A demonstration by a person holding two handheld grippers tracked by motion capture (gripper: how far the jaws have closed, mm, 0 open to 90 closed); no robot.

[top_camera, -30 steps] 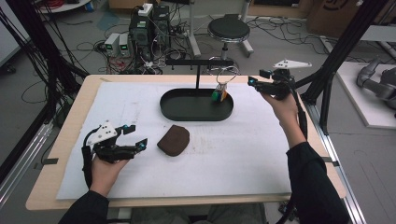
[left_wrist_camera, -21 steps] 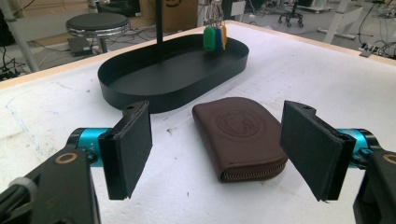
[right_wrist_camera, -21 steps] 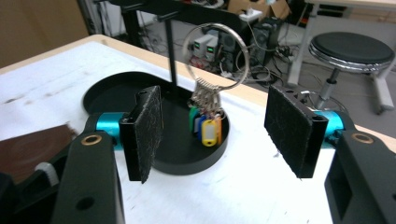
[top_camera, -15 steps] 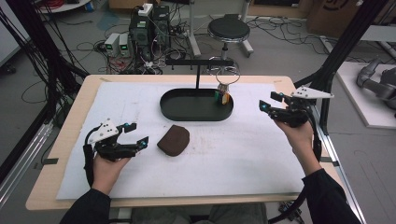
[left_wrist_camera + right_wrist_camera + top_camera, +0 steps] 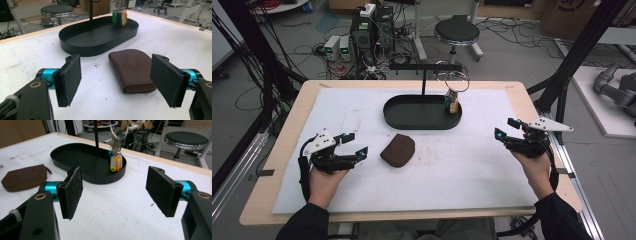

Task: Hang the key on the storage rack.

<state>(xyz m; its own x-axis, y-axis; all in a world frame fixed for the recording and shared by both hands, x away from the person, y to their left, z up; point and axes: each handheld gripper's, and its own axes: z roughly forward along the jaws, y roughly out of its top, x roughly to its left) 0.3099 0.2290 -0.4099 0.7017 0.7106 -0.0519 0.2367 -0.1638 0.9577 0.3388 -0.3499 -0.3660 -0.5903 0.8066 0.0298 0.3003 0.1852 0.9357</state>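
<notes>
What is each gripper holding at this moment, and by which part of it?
Nothing is held. The left gripper is open just short of the brown zipped leather pouch. The right gripper is open too, its jaws just opened, with nothing between them.

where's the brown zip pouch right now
In the high view the brown zip pouch lies on the white mat, just right of the left gripper and in front of the black tray.

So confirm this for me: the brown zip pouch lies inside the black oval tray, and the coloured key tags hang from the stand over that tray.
Not quite. The brown zip pouch lies on the white sheet in front of the black oval tray, not inside it, as the high view shows. The coloured key tags do hang from the stand over that tray.
</notes>
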